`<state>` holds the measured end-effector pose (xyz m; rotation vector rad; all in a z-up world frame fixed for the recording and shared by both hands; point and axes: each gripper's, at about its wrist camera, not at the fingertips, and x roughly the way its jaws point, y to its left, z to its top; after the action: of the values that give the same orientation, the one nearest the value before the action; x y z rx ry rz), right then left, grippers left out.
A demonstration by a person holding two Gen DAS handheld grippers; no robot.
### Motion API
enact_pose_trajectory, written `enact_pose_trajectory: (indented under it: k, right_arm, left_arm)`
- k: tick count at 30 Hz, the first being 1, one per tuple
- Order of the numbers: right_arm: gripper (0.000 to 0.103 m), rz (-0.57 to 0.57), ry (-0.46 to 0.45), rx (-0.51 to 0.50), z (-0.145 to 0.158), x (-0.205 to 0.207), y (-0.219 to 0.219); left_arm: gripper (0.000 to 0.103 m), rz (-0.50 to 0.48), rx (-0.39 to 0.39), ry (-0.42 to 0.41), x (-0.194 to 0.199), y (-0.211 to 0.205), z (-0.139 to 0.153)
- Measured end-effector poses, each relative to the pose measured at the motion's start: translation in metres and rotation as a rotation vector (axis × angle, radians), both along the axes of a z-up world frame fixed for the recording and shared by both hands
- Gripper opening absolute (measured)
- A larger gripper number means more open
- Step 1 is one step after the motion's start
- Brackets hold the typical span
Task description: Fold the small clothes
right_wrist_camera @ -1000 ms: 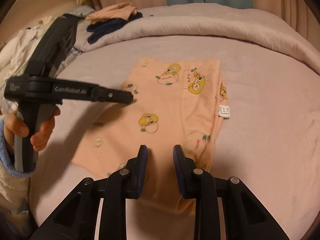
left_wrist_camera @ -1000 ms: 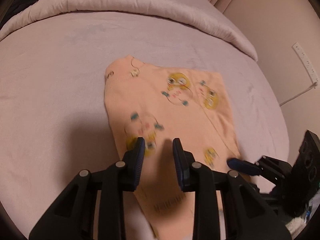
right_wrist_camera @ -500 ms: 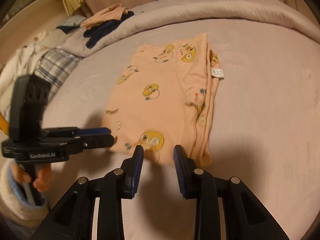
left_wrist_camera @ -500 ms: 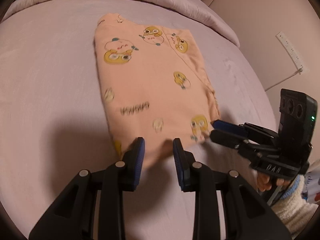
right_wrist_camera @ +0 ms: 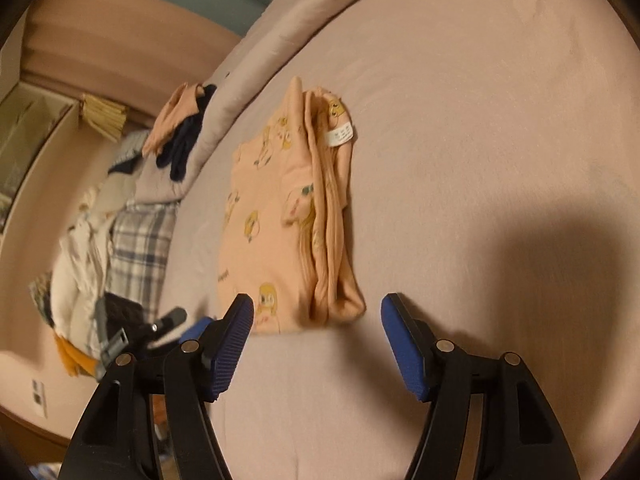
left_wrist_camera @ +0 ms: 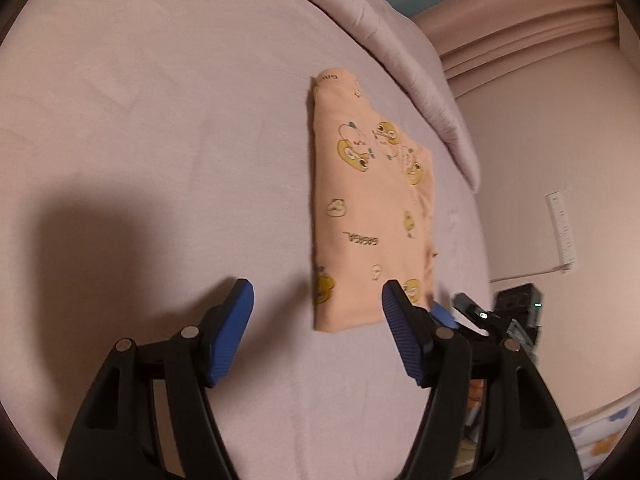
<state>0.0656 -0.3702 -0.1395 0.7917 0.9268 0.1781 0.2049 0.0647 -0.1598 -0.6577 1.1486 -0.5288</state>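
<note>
Hovering both claws low over the bed (left_wrist_camera: 160, 120), I note each one spread wide and gripping nothing. The left claw (left_wrist_camera: 316, 300) sits at the near end of the peach garment (left_wrist_camera: 368, 216); its right finger (left_wrist_camera: 404, 332) overlaps the garment's near right corner in view, while the left finger hangs over bare sheet. The right claw (right_wrist_camera: 316, 312) frames the same near end from the other side, the stacked fold edges (right_wrist_camera: 336, 240) lying between its fingers.

The garment lies flat on the bed, already folded into a narrow strip. Its long axis runs straight away from both claws, toward the rolled duvet (left_wrist_camera: 400, 40). A white care tag (right_wrist_camera: 340, 134) shows at the far end.

My reading: the next fold likely goes end over end along that axis. Both claws are close to the near short edge, so I would pinch there and carry it forward. Neither arm looks clearly nearer.
</note>
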Motion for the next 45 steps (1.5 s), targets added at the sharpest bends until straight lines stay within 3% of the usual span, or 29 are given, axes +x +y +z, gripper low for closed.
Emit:
enact_pose_trajectory:
  k: [14, 29, 32, 34, 38, 45]
  right_arm:
    - [0.067, 0.03, -0.013, 0.058, -0.004, 0.058, -0.003]
    - [0.067, 0.082, -0.02, 0.02, -0.006, 0.096, -0.001]
    - [0.063, 0.08, -0.02, -0.021, -0.005, 0.098, 0.003]
    - [0.052, 0.081, -0.016, -0.063, -0.005, 0.098, 0.006]
    - [0.04, 0.085, -0.016, -0.083, -0.005, 0.094, 0.004]
    - [0.029, 0.08, -0.047, -0.224, 0.009, 0.088, 0.023]
  left_arm:
    - [0.066, -0.082, -0.075, 0.029, 0.05, -0.03, -0.009]
    - [0.067, -0.139, -0.027, 0.0, 0.089, -0.055, -0.009]
    - [0.068, -0.151, -0.014, -0.009, 0.093, -0.058, -0.008]
    - [0.067, -0.156, -0.001, -0.014, 0.094, -0.059, -0.007]
    - [0.047, -0.157, 0.072, -0.037, 0.089, -0.059, -0.006]
    - [0.033, -0.127, 0.138, -0.022, 0.085, -0.058, -0.003]
